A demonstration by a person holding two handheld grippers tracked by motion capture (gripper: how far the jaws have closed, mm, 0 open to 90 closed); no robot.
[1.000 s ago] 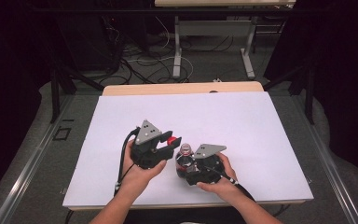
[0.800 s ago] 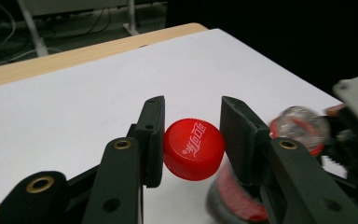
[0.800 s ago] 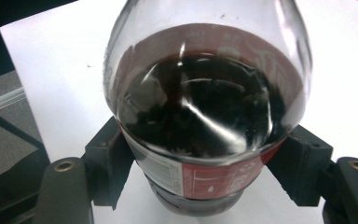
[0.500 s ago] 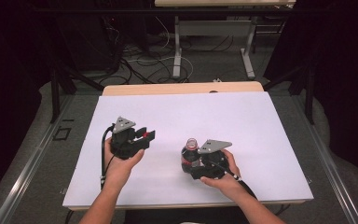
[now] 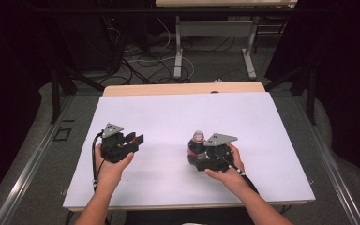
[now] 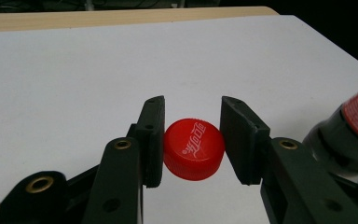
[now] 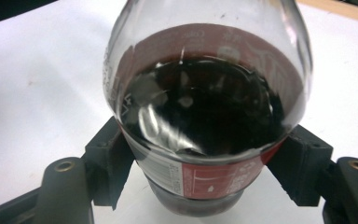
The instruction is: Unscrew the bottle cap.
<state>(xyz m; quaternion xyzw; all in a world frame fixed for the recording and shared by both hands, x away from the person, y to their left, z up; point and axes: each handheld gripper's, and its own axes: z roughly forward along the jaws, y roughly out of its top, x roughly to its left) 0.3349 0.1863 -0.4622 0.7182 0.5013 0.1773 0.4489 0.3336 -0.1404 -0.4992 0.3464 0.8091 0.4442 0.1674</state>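
A plastic bottle (image 7: pixel 205 107) of dark soda with a red label stands upright and uncapped on the white table (image 5: pixel 192 112). My right gripper (image 7: pixel 205 158) is shut on its lower body, one jaw on each side. In the high view that gripper (image 5: pixel 198 152) and the bottle (image 5: pixel 197 138) are right of centre. The bottle's red cap (image 6: pixel 193 148) sits pinched between the jaws of my left gripper (image 6: pixel 193 116), just above the table. In the high view the left gripper (image 5: pixel 136 139) is at the left, well apart from the bottle, whose side (image 6: pixel 354 126) also shows at the left gripper view's right edge.
The white sheet covers most of the table, with a wooden strip (image 5: pixel 183 88) bare along the far edge. Cables and table legs (image 5: pixel 178 51) lie on the dark floor beyond. A cable (image 5: pixel 95 159) trails from the left gripper along the forearm.
My left gripper has carried the red cap leftward and a little down, away from the bottle. The right gripper and the bottle have hardly shifted.
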